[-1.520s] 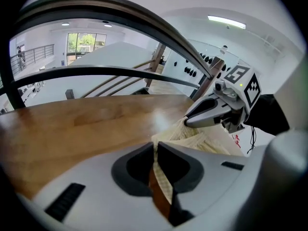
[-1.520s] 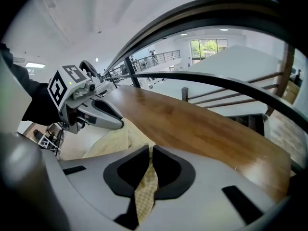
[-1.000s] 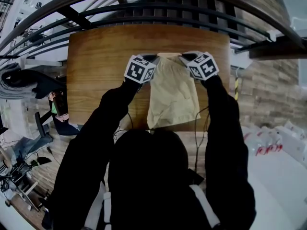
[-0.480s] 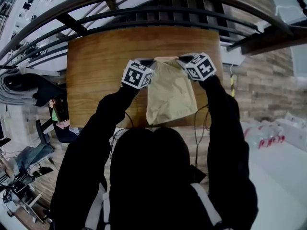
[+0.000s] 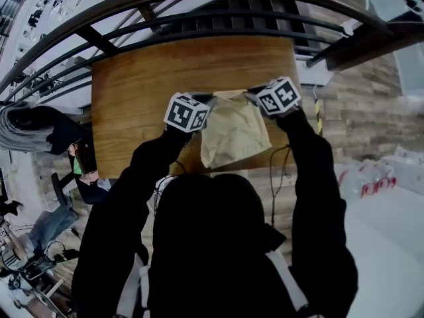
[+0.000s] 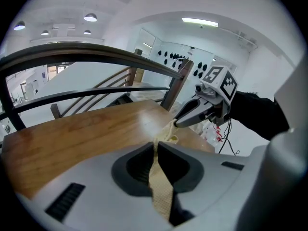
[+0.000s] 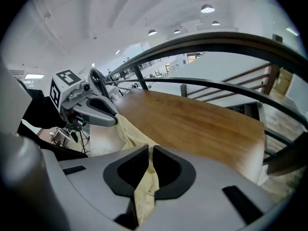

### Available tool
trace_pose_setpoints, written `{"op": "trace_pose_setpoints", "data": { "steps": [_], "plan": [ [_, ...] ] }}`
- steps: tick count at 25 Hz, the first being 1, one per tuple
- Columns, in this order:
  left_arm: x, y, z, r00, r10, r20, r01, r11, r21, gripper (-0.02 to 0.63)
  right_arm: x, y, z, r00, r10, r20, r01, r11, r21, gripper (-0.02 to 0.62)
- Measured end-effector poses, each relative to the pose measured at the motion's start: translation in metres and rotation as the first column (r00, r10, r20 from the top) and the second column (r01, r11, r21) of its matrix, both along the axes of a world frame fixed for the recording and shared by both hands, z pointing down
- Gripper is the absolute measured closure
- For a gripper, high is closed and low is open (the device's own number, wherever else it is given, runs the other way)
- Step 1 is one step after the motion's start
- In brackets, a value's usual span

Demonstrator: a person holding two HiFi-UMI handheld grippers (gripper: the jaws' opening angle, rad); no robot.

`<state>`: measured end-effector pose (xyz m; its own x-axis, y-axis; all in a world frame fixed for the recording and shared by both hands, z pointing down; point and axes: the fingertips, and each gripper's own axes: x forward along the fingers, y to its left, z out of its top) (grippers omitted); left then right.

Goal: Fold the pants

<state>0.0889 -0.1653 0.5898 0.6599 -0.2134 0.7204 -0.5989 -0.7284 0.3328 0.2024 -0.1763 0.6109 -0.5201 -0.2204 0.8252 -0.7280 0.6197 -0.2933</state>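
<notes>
Pinching pants (image 5: 235, 134) hem taut in nearly closed jaws, left gripper (image 5: 209, 99) at 9 o'clock, right gripper (image 5: 252, 95) at 3 o'clock, for folding over evenly.

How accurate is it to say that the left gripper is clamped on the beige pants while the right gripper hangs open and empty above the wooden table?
Nearly: the right gripper is not open and empty; the right gripper view shows it shut on the beige pants too. The left gripper is clamped on them, above the wooden table.
</notes>
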Motion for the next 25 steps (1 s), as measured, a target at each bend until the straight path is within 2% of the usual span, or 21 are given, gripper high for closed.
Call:
{"op": "trace_pose_setpoints", "data": {
  "steps": [4,11,20,25],
  "plan": [
    [0.004,0.016,0.0,1.0,0.003,0.013,-0.003,0.999,-0.032,0.577,0.004,0.02,0.003,1.0,0.019,0.006,-0.019,0.999,-0.044,0.569],
    [0.007,0.053,0.001,1.0,0.016,0.003,-0.016,0.997,-0.076,0.577,0.006,0.052,0.008,0.998,0.061,0.008,-0.061,0.996,-0.062,0.568],
    [0.014,0.104,0.008,0.998,0.07,0.001,-0.069,0.991,-0.113,0.575,0.01,0.101,0.015,0.999,0.038,-0.037,-0.04,0.998,-0.052,0.568],
    [0.019,0.13,0.013,0.993,0.115,0.024,-0.111,0.986,-0.123,0.575,0.012,0.124,0.019,0.996,-0.001,-0.087,-0.002,0.999,-0.043,0.568]
  ]
}}
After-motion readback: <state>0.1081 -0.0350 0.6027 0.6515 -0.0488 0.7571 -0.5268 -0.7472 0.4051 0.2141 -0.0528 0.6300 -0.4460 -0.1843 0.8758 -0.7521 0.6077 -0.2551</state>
